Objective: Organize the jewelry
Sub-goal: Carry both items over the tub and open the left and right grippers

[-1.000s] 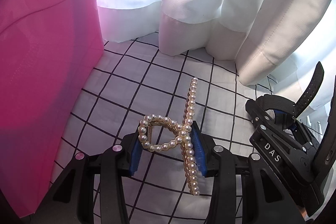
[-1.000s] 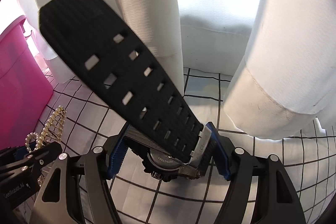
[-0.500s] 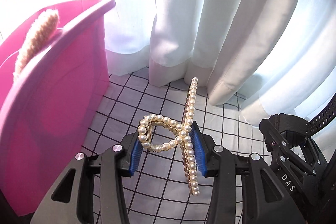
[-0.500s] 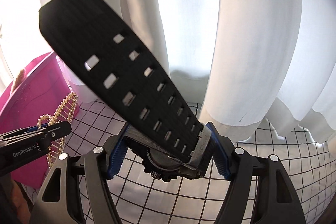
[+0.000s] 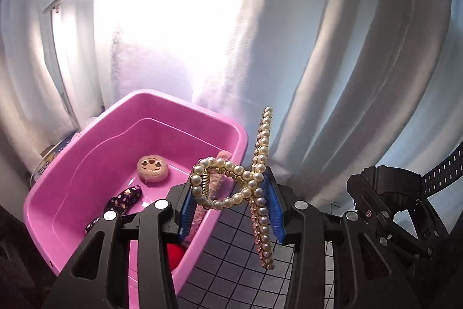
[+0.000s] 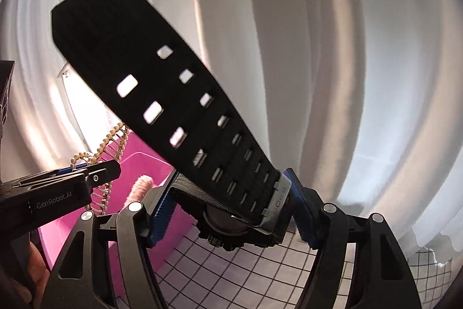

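left wrist view: our left gripper (image 5: 230, 210) clamps a gold pearl-beaded hair claw (image 5: 246, 178) beside the pink plastic bin (image 5: 139, 118); released here, it could miss the rim. right wrist view: our right gripper (image 6: 228, 219) grips a black rubber-strapped wristwatch (image 6: 185, 118), whose long strap could snag.

The pink tub (image 5: 86, 187) is open at the top — nothing covers its mouth. Its floor is part taken: a round plush face (image 5: 152, 168) near the far wall, a dark patterned strap (image 5: 115, 206) along the near left, a fuzzy pink band (image 5: 215, 181) leaning against the right wall, something red (image 5: 173, 254) at the near corner. Bare floor shows left of centre. White curtains (image 5: 332, 62) hang close behind the tub and the gridded counter (image 5: 231, 265) — no way through there. The left tongs (image 5: 231, 210) and right tongs (image 6: 228, 210) stand close side by side, with little gap between them.
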Demonstrator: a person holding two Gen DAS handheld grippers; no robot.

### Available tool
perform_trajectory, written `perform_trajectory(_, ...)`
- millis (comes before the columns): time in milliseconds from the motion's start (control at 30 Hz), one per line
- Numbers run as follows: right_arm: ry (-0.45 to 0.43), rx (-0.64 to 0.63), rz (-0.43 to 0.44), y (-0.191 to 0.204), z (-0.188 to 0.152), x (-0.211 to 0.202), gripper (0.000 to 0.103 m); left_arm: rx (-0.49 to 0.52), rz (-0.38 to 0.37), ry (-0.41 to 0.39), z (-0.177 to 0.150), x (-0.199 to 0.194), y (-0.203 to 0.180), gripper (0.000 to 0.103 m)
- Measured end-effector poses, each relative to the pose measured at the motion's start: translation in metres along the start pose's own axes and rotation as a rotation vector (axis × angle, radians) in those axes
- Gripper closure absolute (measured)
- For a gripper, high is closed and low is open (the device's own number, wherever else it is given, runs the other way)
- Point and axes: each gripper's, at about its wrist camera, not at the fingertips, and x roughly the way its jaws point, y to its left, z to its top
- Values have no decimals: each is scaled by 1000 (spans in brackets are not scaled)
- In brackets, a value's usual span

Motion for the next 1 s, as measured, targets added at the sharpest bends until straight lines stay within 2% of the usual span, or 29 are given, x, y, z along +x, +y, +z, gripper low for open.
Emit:
perform_trajectory(233,73,-79,189,91,18,40,35,-82,206,35,13,-5,92,61)
perform_trajectory(400,162,-117,246,133,17,75,35,-142,291,89,6,9,146,61)
perform_trajectory(467,200,-120,252,137,18,88,35,-154,314,106,1,12,158,61)
perform_trajectory(567,253,-132,238,165,19,99,35,-166,338,135,-2,23,172,61)
perform_trajectory(767,340,-120,225,176,15,134,35,-173,343,171,-3,36,181,61)
perform_trajectory(833,352,-131,210,177,14,142,35,-178,337,177,-3,39,182,61)
perform_trajectory(867,359,-133,205,168,14,164,35,-178,337,180,-4,40,183,61)
perform_trajectory(1000,361,-137,190,181,23,182,34,-171,332,191,-5,43,183,61)
